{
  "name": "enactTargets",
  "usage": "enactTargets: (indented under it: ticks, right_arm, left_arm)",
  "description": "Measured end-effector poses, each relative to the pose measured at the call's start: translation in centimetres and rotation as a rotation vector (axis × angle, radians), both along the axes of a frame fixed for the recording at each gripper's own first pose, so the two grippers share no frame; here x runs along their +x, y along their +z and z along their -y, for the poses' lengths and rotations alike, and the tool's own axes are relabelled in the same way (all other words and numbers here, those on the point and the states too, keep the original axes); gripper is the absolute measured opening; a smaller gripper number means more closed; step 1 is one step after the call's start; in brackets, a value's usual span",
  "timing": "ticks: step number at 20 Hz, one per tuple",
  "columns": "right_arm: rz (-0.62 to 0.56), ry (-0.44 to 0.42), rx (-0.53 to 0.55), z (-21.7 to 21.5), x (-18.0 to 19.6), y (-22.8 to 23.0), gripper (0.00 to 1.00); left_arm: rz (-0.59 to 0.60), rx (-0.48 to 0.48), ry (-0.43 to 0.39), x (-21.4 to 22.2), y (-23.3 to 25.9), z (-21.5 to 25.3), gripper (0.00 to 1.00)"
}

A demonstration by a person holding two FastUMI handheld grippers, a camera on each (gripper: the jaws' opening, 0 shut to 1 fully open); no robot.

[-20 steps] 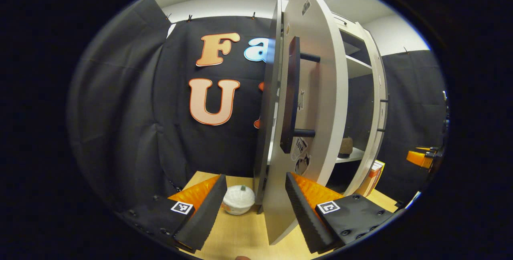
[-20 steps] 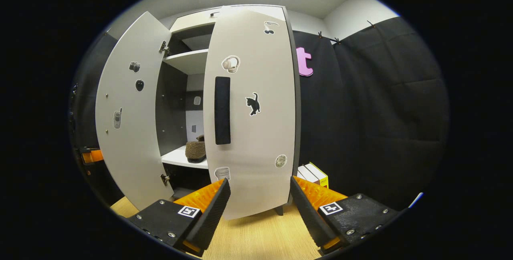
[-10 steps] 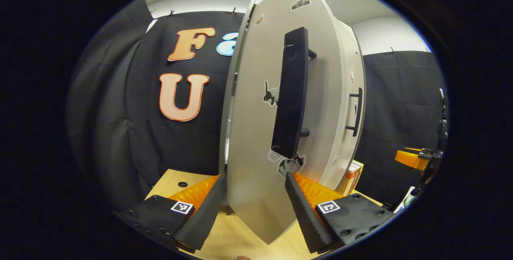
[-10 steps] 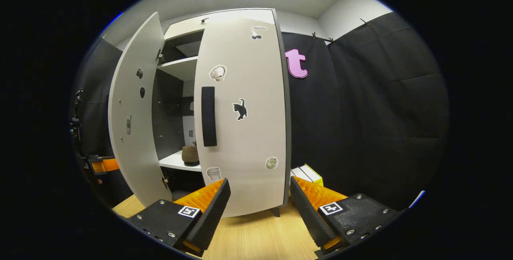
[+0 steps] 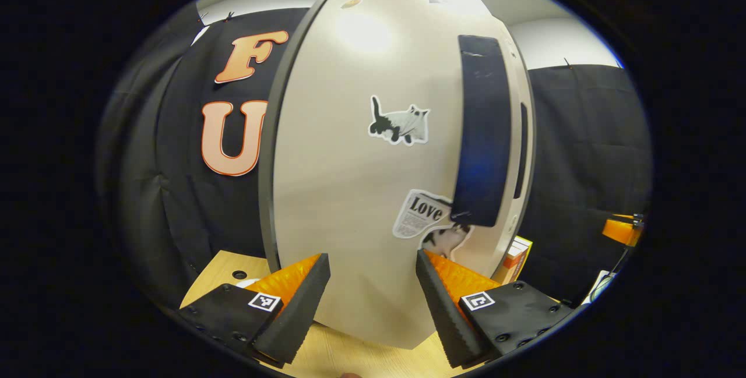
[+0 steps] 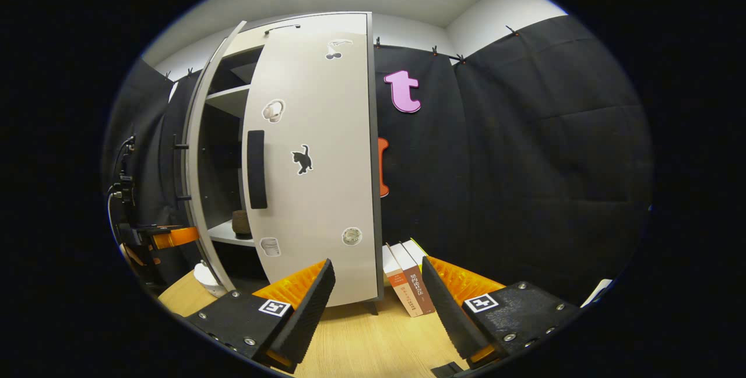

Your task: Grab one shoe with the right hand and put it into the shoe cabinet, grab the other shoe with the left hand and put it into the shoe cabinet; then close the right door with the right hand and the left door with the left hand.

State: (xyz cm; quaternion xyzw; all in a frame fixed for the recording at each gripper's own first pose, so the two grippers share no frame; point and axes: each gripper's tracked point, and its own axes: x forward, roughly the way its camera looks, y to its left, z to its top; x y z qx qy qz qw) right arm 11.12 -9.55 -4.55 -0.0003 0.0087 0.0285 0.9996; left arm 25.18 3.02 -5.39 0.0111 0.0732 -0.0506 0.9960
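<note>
Left gripper view: left gripper (image 5: 373,293) jaws spread wide, nothing between them, right up against the pale grey left door (image 5: 349,203) of the shoe cabinet. Can't tell if the fingers touch the panel. Door carries a tall black bar handle (image 5: 481,133) on its right side, cat sticker (image 5: 399,124) mid-panel, newspaper sticker (image 5: 417,215) lower down. Light wood tabletop (image 5: 344,354) under the fingers.

Right gripper view: right gripper (image 6: 377,299) also wide open, empty, hanging over the tabletop short of the pale grey right door (image 6: 317,156), which looks shut against the cabinet. Left door (image 6: 204,151) is ajar, edge-on. Through the gap: brown fuzzy shoe (image 6: 240,222) sitting on the white lower shelf (image 6: 230,232). Leaning books (image 6: 408,279) just right of cabinet. Left gripper (image 6: 169,237) visible far left, beside the ajar door.
</note>
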Motion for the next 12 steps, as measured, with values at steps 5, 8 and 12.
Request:
enactTargets:
  ticks: [5, 8, 12]
  right_arm:
    - [-0.018, -0.021, -0.006, 1.2, 0.3, -0.9, 0.93]
    - [-0.027, -0.016, -0.006, 1.4, 1.0, -1.1, 0.93]
    - [-0.027, -0.006, -0.001, 1.3, 2.4, -0.4, 0.93]
  left_arm:
    - [0.009, 0.013, 0.013, 2.1, -0.4, 1.3, 0.99]
    - [0.008, 0.016, 0.034, 3.1, -0.6, 1.5, 0.97]
    - [0.006, 0.026, 0.064, 4.0, -1.0, 1.8, 0.97]
